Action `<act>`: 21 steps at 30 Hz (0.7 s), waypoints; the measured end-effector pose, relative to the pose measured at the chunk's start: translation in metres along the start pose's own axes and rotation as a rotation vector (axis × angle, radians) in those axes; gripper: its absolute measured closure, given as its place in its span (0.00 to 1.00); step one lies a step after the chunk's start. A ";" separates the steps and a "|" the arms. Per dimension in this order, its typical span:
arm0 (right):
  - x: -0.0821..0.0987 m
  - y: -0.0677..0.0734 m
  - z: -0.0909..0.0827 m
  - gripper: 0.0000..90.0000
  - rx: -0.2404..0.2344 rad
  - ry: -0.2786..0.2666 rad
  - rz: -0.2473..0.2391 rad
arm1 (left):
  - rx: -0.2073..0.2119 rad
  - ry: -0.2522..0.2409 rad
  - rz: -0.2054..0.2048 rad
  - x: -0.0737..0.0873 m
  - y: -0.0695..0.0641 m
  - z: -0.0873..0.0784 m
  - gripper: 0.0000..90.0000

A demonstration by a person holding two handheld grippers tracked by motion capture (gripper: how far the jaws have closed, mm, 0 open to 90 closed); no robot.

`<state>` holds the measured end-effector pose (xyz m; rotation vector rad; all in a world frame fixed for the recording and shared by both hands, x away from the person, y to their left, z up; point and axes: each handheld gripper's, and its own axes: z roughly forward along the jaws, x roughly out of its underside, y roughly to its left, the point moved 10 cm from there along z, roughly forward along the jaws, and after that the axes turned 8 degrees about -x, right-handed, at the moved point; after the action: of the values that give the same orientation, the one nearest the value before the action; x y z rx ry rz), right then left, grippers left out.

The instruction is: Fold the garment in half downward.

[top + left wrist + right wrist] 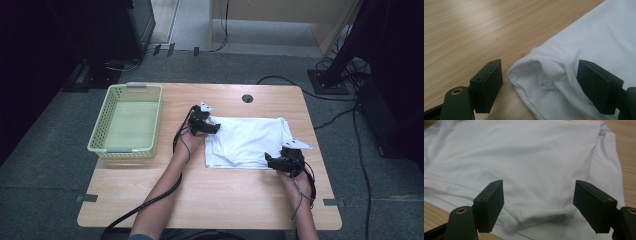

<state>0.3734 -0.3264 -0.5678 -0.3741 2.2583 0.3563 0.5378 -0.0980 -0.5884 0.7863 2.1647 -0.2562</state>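
Note:
A white garment (247, 140) lies folded on the wooden table (200, 200), right of centre. My left gripper (212, 127) is at its far left corner. In the left gripper view the jaws (540, 72) stand open on either side of a rounded fold of the garment (554, 82), and the left pad is clear of the cloth. My right gripper (270, 159) is at the near right edge. In the right gripper view its jaws (539, 187) are open, with a folded corner of the garment (544, 215) low between them and untouched.
A pale green plastic basket (100, 120) stands empty on the left part of the table. A round cable hole (247, 98) sits near the far edge. Bare wood lies along the table's near side. Cables run across the floor beyond the table.

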 end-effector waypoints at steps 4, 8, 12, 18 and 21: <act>-0.001 0.006 0.002 0.28 0.000 0.003 -0.014 | -0.001 0.001 0.002 0.000 0.000 0.000 0.24; -0.002 0.009 0.003 0.28 -0.007 0.010 0.004 | -0.005 0.001 -0.004 0.000 0.000 0.000 0.24; -0.003 0.013 0.004 0.28 -0.011 0.008 -0.005 | -0.006 0.002 -0.005 0.000 0.000 0.000 0.24; -0.004 0.022 0.009 0.27 -0.018 0.005 -0.002 | -0.009 0.000 -0.008 0.000 0.000 0.000 0.24; -0.004 0.023 0.013 0.27 0.009 0.009 0.004 | -0.014 0.000 -0.015 0.000 0.000 0.000 0.24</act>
<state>0.3760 -0.3001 -0.5702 -0.3667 2.2696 0.3467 0.5379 -0.0979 -0.5883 0.7626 2.1702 -0.2481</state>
